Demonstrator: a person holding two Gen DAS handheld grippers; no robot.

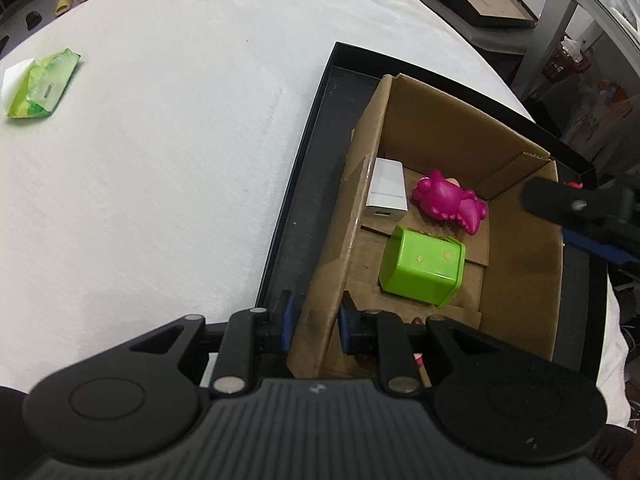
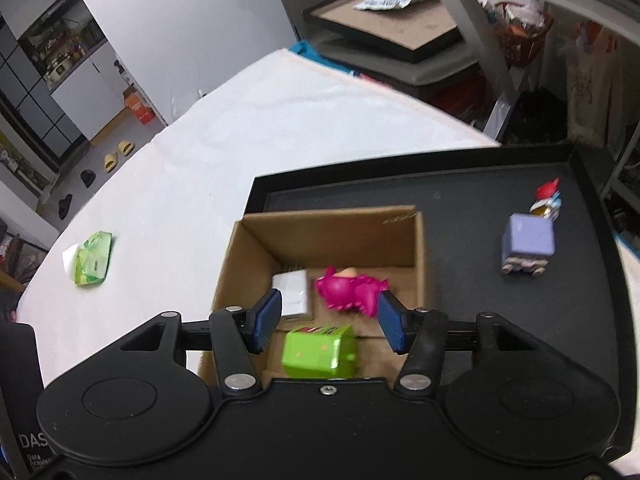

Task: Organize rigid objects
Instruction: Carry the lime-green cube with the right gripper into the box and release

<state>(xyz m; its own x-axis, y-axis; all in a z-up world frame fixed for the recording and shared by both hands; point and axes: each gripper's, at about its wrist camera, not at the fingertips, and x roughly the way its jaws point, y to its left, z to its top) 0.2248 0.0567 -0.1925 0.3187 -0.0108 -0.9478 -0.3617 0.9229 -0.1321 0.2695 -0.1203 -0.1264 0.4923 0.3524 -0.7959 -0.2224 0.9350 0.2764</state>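
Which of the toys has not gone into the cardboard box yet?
The lilac cube toy, standing on the black tray right of the cardboard box. The magenta toy and green cube lie inside it.

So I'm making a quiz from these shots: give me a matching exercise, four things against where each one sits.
Things:
1. green cube
2. purple block
3. green packet
4. left gripper

Places:
A. on the white table
B. straddling the box wall
C. inside the cardboard box
D. on the black tray, outside the box

Pairs: 1-C, 2-D, 3-A, 4-B
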